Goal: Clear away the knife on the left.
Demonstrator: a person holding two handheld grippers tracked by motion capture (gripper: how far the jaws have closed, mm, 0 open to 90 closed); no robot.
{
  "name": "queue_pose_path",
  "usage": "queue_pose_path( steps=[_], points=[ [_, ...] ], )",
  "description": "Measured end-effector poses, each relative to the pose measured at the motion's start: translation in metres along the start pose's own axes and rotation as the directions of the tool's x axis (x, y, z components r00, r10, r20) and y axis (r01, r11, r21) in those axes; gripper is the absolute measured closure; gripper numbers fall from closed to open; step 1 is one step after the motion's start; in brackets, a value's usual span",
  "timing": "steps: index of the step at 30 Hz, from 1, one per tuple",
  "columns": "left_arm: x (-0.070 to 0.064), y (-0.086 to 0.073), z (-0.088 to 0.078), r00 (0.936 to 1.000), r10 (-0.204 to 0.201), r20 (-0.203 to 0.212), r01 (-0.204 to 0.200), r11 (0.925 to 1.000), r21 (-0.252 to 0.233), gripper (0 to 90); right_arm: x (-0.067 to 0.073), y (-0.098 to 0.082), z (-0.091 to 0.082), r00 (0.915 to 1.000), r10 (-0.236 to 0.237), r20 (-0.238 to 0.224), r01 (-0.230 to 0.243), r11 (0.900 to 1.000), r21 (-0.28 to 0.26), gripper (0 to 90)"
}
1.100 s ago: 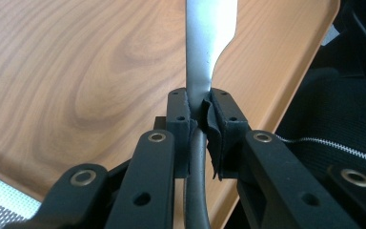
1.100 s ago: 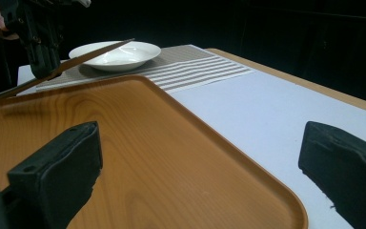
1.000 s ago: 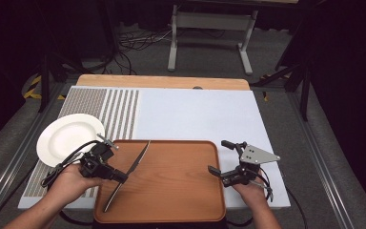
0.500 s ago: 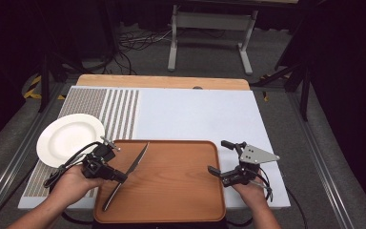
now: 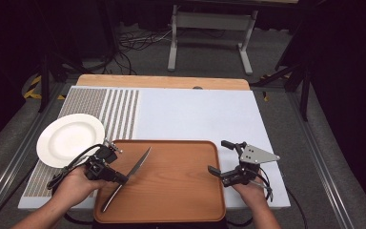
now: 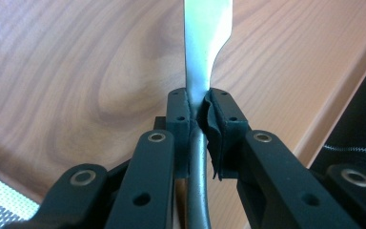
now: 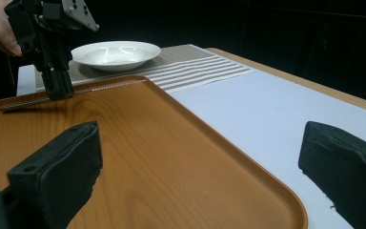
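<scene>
- I read the left gripper (image 6: 198,119) as clamped: its two black jaws press on the knife (image 6: 205,52) where the blade narrows into the handle, one pad on each flat side.
- In the high view I see the left gripper (image 5: 123,179) over the left part of the wooden tray (image 5: 181,191), with the knife (image 5: 136,167) slanting across it, blade tip toward the far edge.
- I read the right gripper (image 7: 195,162) as wide open, with nothing between its jaws; one jaw is over the tray (image 7: 181,157), the other over the white mat (image 7: 276,109).
- I locate the right gripper (image 5: 219,157) at the tray's right rim.
- A white plate (image 5: 69,138) rests on the striped mat section, just beyond the tray's left corner, near the left hand (image 5: 74,186).
</scene>
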State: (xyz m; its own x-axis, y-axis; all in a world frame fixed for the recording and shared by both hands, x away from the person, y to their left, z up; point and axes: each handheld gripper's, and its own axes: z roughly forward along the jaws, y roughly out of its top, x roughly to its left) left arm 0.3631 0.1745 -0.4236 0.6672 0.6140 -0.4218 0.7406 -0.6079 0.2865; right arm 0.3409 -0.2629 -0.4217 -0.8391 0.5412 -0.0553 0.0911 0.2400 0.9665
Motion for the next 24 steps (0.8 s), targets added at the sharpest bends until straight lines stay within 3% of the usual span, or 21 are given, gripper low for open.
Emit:
queue_pose_path(
  steps=[24],
  points=[
    [0.001,-0.003,0.015,0.9999,0.001,-0.011,0.000,0.9988,0.049,80.2,0.001,0.000,-0.001,1.0000,-0.004,0.001,0.004,1.000,0.001,1.4]
  ],
)
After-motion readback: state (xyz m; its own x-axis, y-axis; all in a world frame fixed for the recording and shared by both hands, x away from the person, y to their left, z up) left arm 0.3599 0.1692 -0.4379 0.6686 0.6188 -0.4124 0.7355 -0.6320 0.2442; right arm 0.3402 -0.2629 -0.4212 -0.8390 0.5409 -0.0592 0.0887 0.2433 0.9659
